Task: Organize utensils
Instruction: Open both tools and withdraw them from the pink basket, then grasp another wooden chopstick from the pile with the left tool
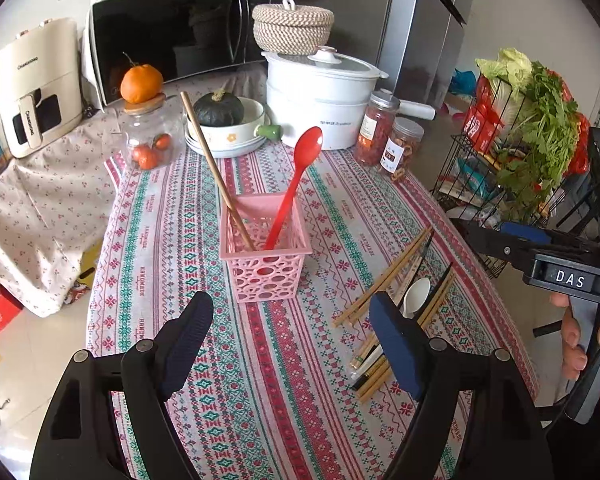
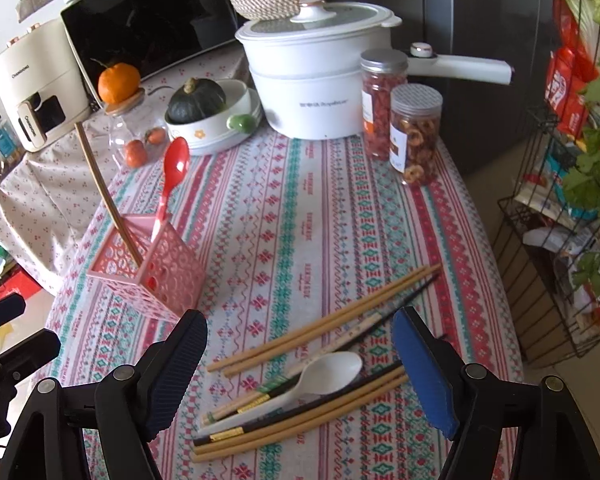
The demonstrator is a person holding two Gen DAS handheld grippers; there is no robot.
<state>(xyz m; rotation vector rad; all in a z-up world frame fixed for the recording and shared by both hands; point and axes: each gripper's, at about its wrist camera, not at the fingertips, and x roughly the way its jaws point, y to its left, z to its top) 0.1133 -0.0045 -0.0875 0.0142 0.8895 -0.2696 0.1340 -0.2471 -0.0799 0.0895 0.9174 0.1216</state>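
Pink plastic lattice forms the utensil basket (image 1: 265, 249), which stands upright near the middle of the patterned tablecloth (image 1: 172, 240). A red spoon (image 1: 296, 184) leans in it with its bowl up, and a single wooden chopstick (image 1: 216, 172) leans the other way, toward the glass jar of tomatoes (image 1: 150, 136).

Loose utensils lie flat on the cloth to the basket's right: a pile of chopsticks (image 2: 324, 328), some plain bamboo and some dark with gold bands, with a white spoon (image 2: 316, 376) resting among them. The far tips of the longest pair come close to the table's right edge, where a black wire rack (image 2: 540, 280) of greens and packets stands just beside the table.

The left gripper (image 1: 290, 344) hovers with its jaws spread wide and nothing between them, in front of the basket; bare cloth lies between its fingers. The right gripper (image 2: 300, 376) is also spread wide and empty, its fingers straddling the white spoon and the near ends of the chopsticks without touching them.

Between basket and pile the cloth is bare. Toward the back, a white pot (image 2: 316, 80), two snack jars (image 2: 400, 120) and a bowl holding a dark squash (image 2: 198, 98) crowd the far edge.
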